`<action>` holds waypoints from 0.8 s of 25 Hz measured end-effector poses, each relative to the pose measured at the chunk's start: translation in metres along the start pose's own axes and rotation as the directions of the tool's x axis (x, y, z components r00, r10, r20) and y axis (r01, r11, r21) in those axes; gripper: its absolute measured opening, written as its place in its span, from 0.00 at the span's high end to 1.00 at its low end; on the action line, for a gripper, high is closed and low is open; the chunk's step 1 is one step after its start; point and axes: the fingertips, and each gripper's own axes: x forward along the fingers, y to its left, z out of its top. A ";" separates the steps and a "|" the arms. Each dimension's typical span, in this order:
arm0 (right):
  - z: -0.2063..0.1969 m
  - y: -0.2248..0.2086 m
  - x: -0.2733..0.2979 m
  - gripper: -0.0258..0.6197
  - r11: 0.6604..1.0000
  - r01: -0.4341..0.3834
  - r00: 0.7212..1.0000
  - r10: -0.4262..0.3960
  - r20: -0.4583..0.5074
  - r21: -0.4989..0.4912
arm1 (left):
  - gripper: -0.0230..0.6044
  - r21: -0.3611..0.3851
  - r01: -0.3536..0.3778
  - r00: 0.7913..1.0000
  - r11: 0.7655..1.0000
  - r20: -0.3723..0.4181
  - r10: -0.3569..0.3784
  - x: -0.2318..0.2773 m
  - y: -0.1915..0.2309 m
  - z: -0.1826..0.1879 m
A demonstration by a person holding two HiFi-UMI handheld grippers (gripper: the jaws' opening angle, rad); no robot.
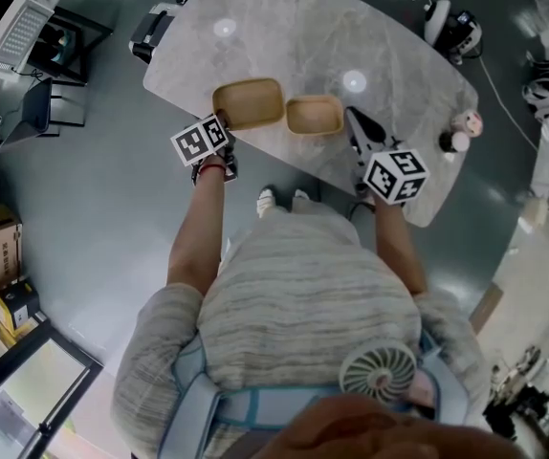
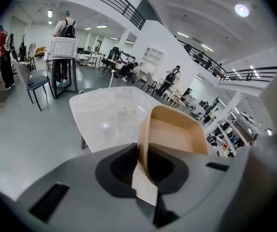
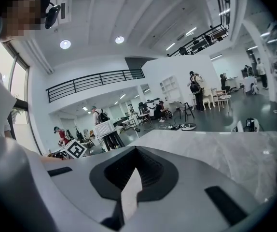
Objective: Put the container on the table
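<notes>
While the person stands at the near edge of the pale marbled surface (image 1: 294,27), both arms reach forward over it.

Left hand-held gripper (image 1: 223,127): jaws closed onto the rim of the tan, wood-coloured container (image 1: 248,103), at its near-left corner. In the left gripper view the container (image 2: 177,134) rises straight out from between the jaws of the left hand-held gripper (image 2: 144,172), with one thin wall pinched and the open hollow to the right. The surface (image 2: 109,112) spreads out behind it.

Container position: over the surface, close to the near edge and left of centre. Its long side runs roughly along that edge. Cannot tell whether its base rests on the surface or is held just off it.

Second container (image 1: 314,116): same colour, a little smaller, just beside the first on its right. Their ends are close or touching.

Right hand-held gripper (image 1: 353,115): dark tips near the right end of the second container; contact cannot be made out. The right gripper view shows the right hand-held gripper (image 3: 130,192) with jaws together and nothing between them, only bare surface (image 3: 215,153) ahead.

Two small pale rounded objects (image 1: 460,130) stand near the right rim, well apart from both containers.

A small round fan (image 1: 378,371) hangs at the person's chest.
</notes>
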 end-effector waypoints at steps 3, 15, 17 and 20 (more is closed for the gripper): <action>0.000 0.000 0.001 0.96 1.000 0.006 1.000 -0.006 -0.003 0.004 | 0.90 -0.023 -0.008 1.000 1.000 -0.026 0.008 0.010 0.008 -0.007; -0.009 -0.004 0.005 0.96 1.000 0.023 0.999 -0.022 -0.031 0.014 | 0.90 -0.238 -0.061 0.990 0.969 -0.137 0.029 0.057 0.045 -0.042; -0.011 -0.003 0.007 0.96 1.000 0.022 0.999 -0.021 -0.033 0.014 | 0.90 -0.267 -0.072 0.988 0.961 -0.151 0.032 0.064 0.049 -0.047; -0.013 -0.002 0.010 0.96 1.000 0.021 0.999 -0.020 -0.039 0.013 | 0.90 -0.282 -0.092 0.983 0.955 -0.177 0.042 0.074 0.053 -0.054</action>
